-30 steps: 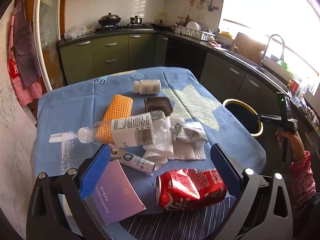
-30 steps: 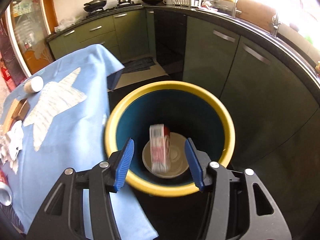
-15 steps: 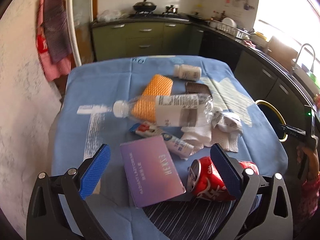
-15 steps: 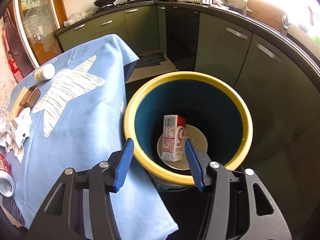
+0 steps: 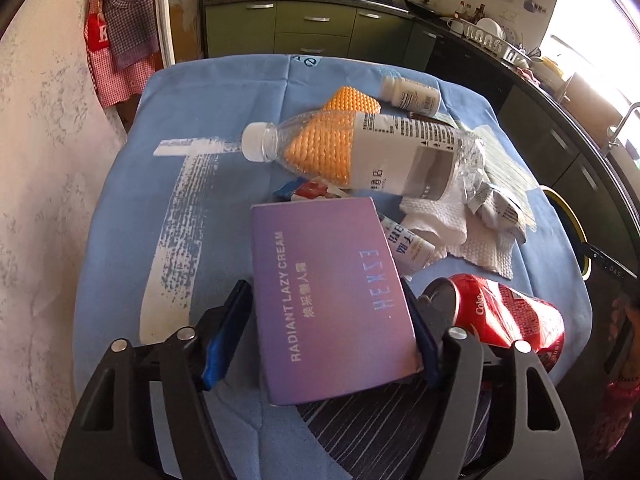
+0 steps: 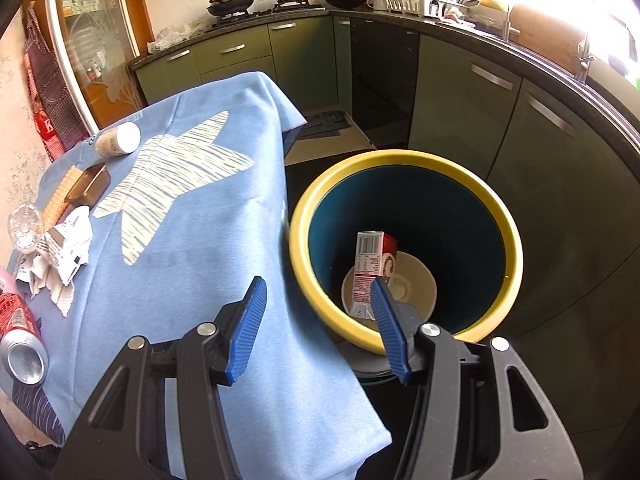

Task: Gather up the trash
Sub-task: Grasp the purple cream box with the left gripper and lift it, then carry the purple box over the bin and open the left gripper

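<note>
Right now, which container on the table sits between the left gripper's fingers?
The purple box. The left gripper is closing around it; the clear bottle, white pill bottle and red can lie outside.

— Setting? I log a home kitchen.
— Evidence?
— I list: green cabinets [image 6: 240, 56], gas hob with wok [image 6: 231, 0], dish rack [image 6: 416, 2], sink tap [image 5: 622, 120], aprons [image 5: 120, 28] hanging by the door.

Left hand-held gripper [image 5: 326, 336] now astride purple box [image 5: 328, 300]
</note>
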